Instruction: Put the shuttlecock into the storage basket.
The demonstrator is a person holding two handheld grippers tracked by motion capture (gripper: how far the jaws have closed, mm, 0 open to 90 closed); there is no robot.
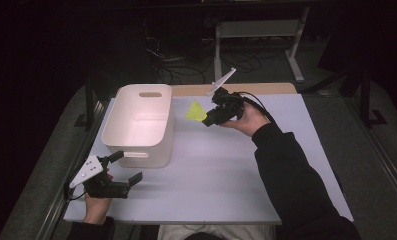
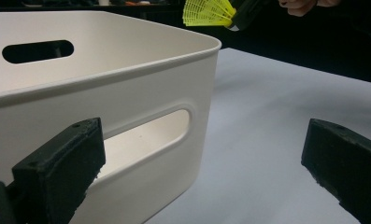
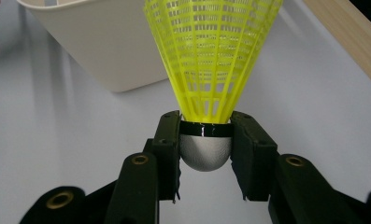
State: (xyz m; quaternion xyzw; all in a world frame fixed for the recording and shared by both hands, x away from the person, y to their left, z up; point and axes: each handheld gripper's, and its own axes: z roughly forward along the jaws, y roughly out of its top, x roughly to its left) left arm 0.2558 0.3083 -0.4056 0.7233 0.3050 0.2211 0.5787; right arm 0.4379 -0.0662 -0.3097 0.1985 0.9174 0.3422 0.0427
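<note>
From the high view there's just one yellow shuttlecock (image 1: 196, 111), held off the table (image 1: 226, 175) in the right gripper (image 1: 209, 119), just right of the single white bin (image 1: 141, 127). Its long axis runs roughly level, with the skirt fanning toward the bin and the head back in the jaws. The left gripper (image 1: 128, 168) sits low at the near left corner, right by the bin's front wall, jaws spread wide with nothing in them. In the left gripper view you see both black jaws far apart, the left one right up by the bin (image 2: 127, 98) and its handle slot, bare table on the other side, and the shuttlecock (image 2: 208, 12) peeks in at the top edge past the bin's rim, skirt pointing left. In the right gripper view the right gripper (image 3: 205, 144) is clamped on the shuttlecock (image 3: 211, 60) around its silvery rounded head and black band, skirt flaring straight away from the camera. The bin (image 3: 103, 42) sits behind it to the left, a wooden strip (image 3: 346, 32) crosses the top right corner, and nothing's between the shuttlecock and the bin.
</note>
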